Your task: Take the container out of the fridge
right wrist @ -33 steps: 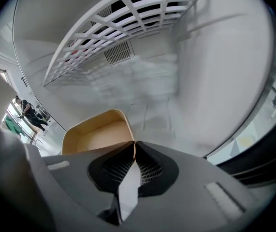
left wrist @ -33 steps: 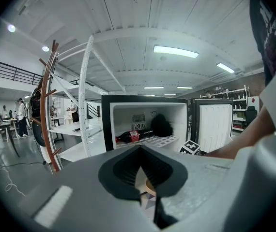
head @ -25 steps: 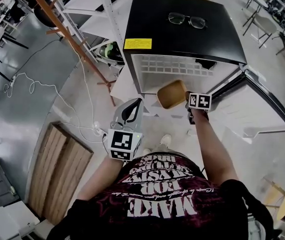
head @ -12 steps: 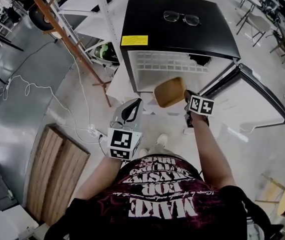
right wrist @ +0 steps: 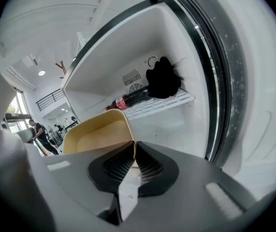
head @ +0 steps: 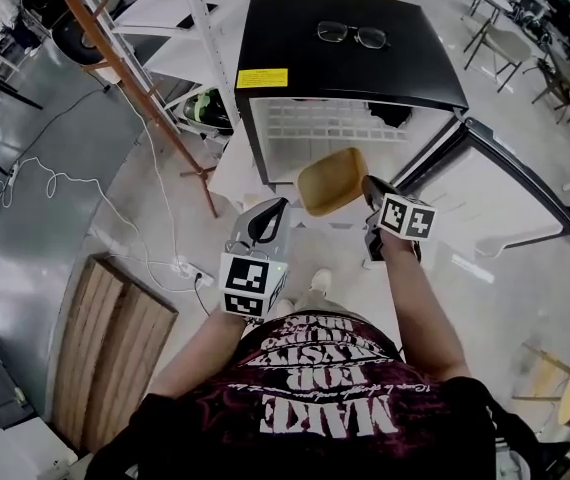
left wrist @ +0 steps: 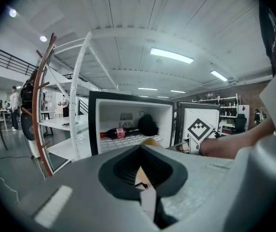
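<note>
A tan, shallow container [head: 330,181] hangs in the air just in front of the open fridge [head: 345,68], outside it. My right gripper [head: 369,185] is shut on the container's rim; in the right gripper view the container [right wrist: 98,138] sticks out left of the closed jaws of that gripper [right wrist: 132,148]. My left gripper [head: 275,208] hovers lower left of the container, shut with nothing in it. In the left gripper view the left gripper [left wrist: 140,150] points at the fridge, and a sliver of the container [left wrist: 151,141] shows beyond it.
Inside on the wire shelf lie a cola bottle [right wrist: 130,99] and a black object [right wrist: 163,81]. The fridge door [head: 505,193] stands open to the right. Glasses [head: 345,35] rest on the fridge top. A white shelf rack [head: 180,28], a wooden stand [head: 115,58] and a pallet [head: 115,338] are at left.
The right gripper has drawn the container a little further back from the fridge opening and to the left. The left gripper has hardly moved.
</note>
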